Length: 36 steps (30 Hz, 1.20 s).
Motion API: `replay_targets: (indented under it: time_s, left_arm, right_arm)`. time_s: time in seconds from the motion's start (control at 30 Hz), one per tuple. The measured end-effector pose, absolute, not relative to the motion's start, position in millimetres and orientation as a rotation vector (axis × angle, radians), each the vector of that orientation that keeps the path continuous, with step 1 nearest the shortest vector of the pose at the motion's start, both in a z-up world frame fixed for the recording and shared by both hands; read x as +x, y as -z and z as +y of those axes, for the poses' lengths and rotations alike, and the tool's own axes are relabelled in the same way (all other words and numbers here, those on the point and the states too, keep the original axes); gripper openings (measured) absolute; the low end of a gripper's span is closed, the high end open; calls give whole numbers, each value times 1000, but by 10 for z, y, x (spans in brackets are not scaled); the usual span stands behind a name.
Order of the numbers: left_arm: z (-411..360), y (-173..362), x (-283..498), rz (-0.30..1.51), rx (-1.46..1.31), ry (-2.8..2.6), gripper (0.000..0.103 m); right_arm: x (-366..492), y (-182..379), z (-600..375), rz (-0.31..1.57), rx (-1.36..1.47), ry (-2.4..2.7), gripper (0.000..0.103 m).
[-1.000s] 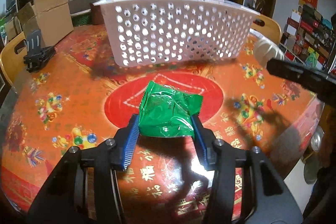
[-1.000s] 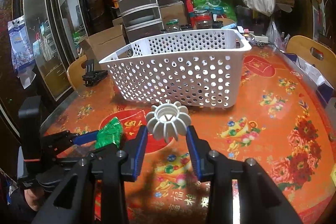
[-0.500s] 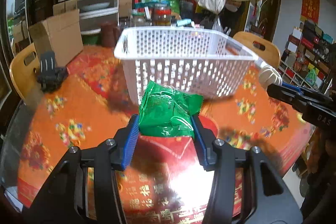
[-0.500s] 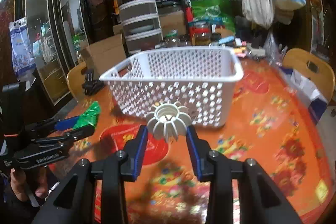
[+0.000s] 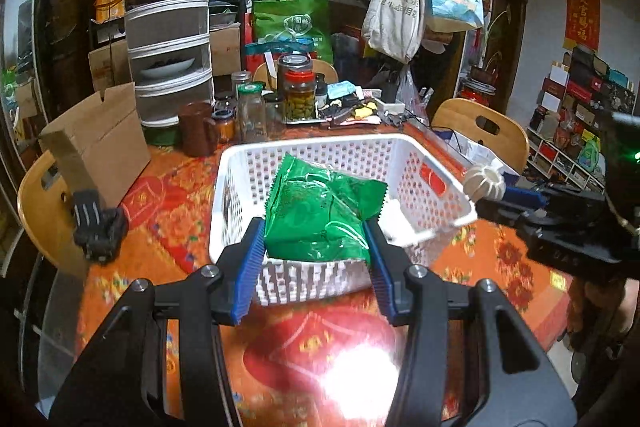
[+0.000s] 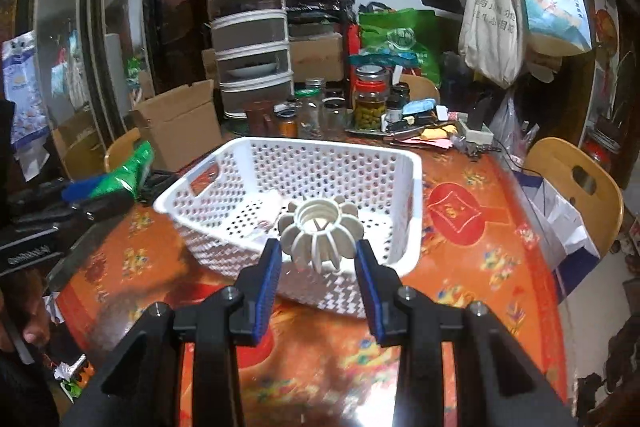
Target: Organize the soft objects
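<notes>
My left gripper [image 5: 316, 247] is shut on a green foil packet [image 5: 320, 211] and holds it above the near rim of a white perforated basket [image 5: 424, 187]. My right gripper [image 6: 318, 259] is shut on a white ribbed ball-shaped soft object [image 6: 318, 229], held over the basket's near rim [image 6: 208, 187]. In the left wrist view the white object [image 5: 485, 182] and right gripper show at the basket's right corner. In the right wrist view the green packet [image 6: 128, 173] shows left of the basket. The basket's floor looks bare.
The basket stands on a round table with a red-orange patterned cover [image 6: 460, 211]. Glass jars [image 5: 298, 95], a cardboard box [image 5: 100, 143] and a stacked food container [image 5: 168, 39] crowd the far side. A black clamp [image 5: 98, 223] lies left. Wooden chairs [image 6: 576, 187] surround the table.
Both grippers have risen and moved forward with their objects, from low in front of the basket to over its near rim. Both stay shut.
</notes>
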<state>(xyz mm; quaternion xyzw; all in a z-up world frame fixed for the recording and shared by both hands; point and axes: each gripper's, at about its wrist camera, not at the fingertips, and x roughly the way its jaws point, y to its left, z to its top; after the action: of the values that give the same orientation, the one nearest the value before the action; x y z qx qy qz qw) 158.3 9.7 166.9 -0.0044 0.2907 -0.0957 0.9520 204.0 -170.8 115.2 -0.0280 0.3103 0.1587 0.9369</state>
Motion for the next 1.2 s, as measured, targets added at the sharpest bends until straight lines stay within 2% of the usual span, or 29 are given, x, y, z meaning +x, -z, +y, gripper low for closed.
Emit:
replay_targets:
  time_s: [0.2,0.47,0.77,1.2]
  left_arm:
    - [-72,-1721,2260,671,-15,182,46]
    - [-182,-1173,3012,845,-9,125,46]
    - [-126,-717,3257,944,-31,113,47]
    - [-107,-591,3258,951,-6,106,52]
  right_arm:
    - [2638,-1075,-1628,733,-78,-318,37]
    - [3257,-599,-1448,903,-134,-285,37]
    - [3440,-427,-1256,961,-178,-278,37]
    - [3454,-413,-1210,918,-212,-264,37]
